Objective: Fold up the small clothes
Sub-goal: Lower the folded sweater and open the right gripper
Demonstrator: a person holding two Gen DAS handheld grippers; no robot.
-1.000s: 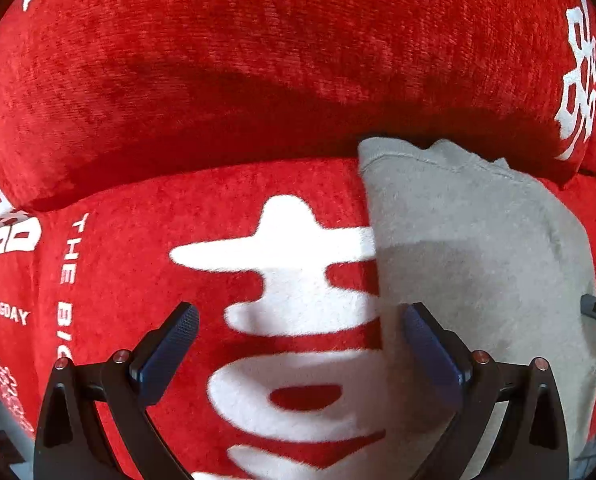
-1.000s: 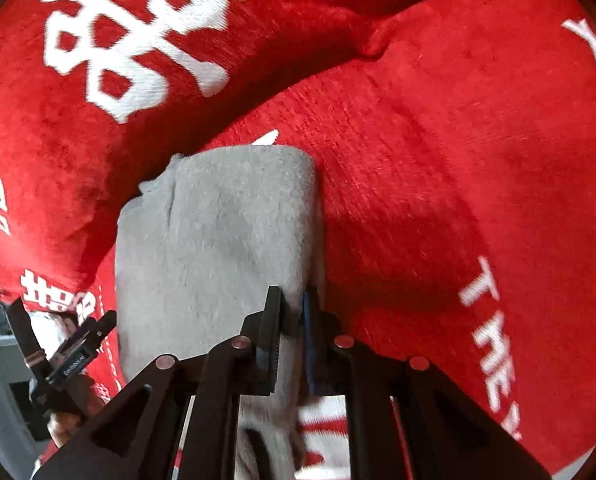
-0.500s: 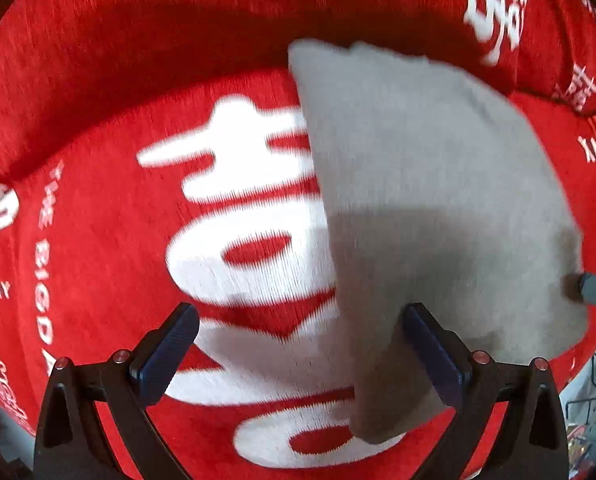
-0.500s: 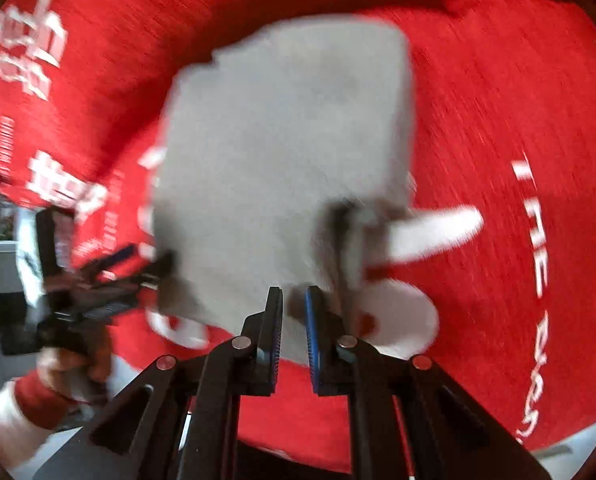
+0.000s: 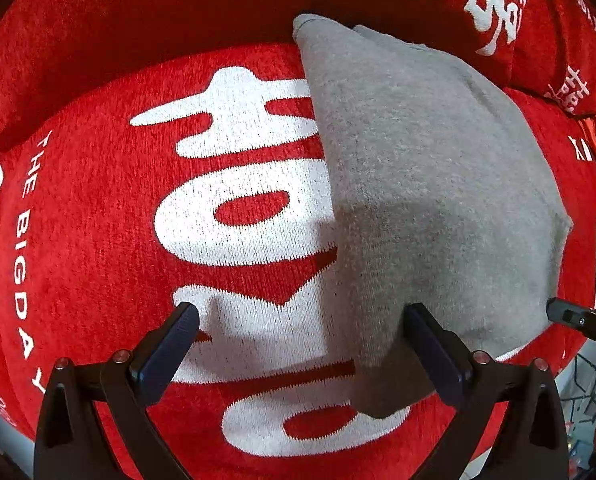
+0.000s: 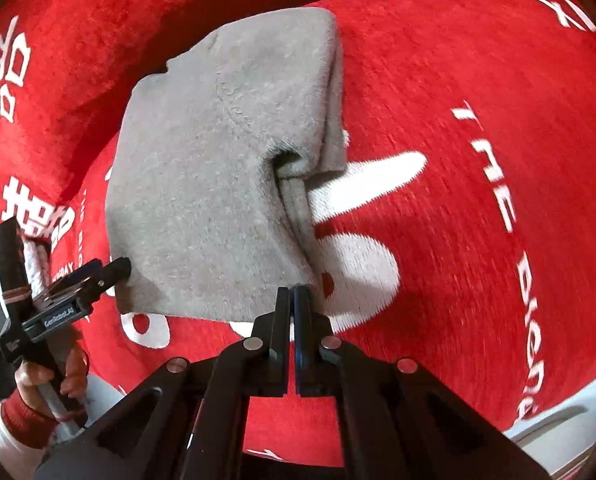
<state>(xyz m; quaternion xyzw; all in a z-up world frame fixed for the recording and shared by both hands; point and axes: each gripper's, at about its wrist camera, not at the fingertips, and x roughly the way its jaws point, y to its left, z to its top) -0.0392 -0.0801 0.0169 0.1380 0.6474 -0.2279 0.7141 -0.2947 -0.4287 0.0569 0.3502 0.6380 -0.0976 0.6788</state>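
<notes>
The grey garment [image 6: 218, 168] lies folded into a thick rectangle on the red blanket [image 6: 478, 128], upper centre of the right wrist view, right half of the left wrist view. The right claw [image 6: 294, 300] has just been closing and is now pinched together at the garment's near corner; whether it grips any cloth I cannot tell. The left claw [image 5: 298, 340] stands wide and empty, one pad over the garment's near edge. The folding looks largely done; perhaps one last fold or some tidying remains.
</notes>
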